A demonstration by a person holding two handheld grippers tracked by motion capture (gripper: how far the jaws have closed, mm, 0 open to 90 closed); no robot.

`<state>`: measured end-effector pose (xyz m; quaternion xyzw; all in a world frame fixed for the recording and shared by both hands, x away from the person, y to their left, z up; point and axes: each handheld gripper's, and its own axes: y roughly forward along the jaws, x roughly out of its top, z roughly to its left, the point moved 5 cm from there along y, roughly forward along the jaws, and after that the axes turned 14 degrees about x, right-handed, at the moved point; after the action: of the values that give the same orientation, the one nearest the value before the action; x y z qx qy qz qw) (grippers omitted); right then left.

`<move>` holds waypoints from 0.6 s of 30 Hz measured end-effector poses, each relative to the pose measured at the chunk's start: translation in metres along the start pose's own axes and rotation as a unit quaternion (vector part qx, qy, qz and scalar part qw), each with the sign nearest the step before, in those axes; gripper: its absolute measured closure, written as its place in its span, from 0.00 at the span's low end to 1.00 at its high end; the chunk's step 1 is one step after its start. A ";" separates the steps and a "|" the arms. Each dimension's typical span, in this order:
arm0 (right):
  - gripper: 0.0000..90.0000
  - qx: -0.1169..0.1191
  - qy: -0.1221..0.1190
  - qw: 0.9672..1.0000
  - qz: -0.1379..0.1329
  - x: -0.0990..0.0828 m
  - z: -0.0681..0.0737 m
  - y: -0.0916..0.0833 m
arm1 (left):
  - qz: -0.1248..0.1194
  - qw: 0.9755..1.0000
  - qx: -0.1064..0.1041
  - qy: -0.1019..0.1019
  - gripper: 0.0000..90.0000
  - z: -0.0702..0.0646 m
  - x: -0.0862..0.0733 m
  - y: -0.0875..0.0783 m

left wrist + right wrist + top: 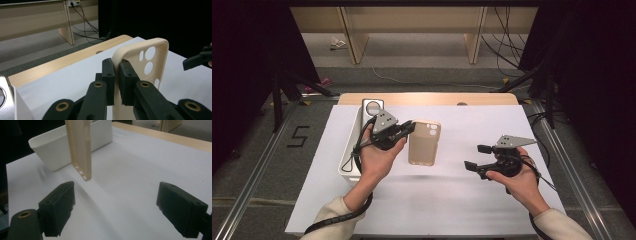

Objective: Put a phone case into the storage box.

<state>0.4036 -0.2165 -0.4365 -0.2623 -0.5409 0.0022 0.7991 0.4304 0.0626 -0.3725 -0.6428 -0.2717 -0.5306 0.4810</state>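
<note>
Pinching the phone case's (pixel 152 62) edge, left gripper (pixel 117 75); right gripper (pixel 115 207) spread, well apart.

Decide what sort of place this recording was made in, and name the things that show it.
Probably a lab or studio set up for recording handling work: a table under a white sheet, ringed by black curtains and stands, loose cables across the floor, and a taped number 5 beside the table.

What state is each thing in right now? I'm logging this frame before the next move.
Phone case: lifted off the table, held by its edge, hollow side showing.
Left claw: shut on the case's rim.
Right claw: open, holding nothing, apart from the case.
White bin: upright on the table, a silvery device in its far end.
</note>
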 end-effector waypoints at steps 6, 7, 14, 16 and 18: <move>0.18 -0.003 0.001 1.000 0.001 -0.003 -0.001 -0.004 | -0.001 1.000 0.000 0.000 0.93 0.001 0.001 0.000; 0.18 -0.003 0.002 1.000 0.001 -0.003 -0.001 -0.005 | -0.001 1.000 0.001 0.000 0.93 0.001 0.001 0.000; 0.18 -0.009 0.006 1.000 -0.002 -0.006 -0.002 -0.011 | -0.004 1.000 0.003 -0.001 0.93 0.004 0.003 -0.001; 0.18 -0.009 0.006 1.000 -0.002 -0.007 -0.001 -0.012 | -0.004 1.000 0.003 -0.001 0.93 0.004 0.003 -0.002; 0.18 -0.010 0.006 1.000 -0.002 -0.008 -0.001 -0.013 | -0.006 1.000 0.003 0.000 0.93 0.005 0.004 -0.002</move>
<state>0.3980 -0.2305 -0.4380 -0.2691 -0.5363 -0.0066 0.7999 0.4318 0.0670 -0.3683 -0.6399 -0.2770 -0.5323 0.4801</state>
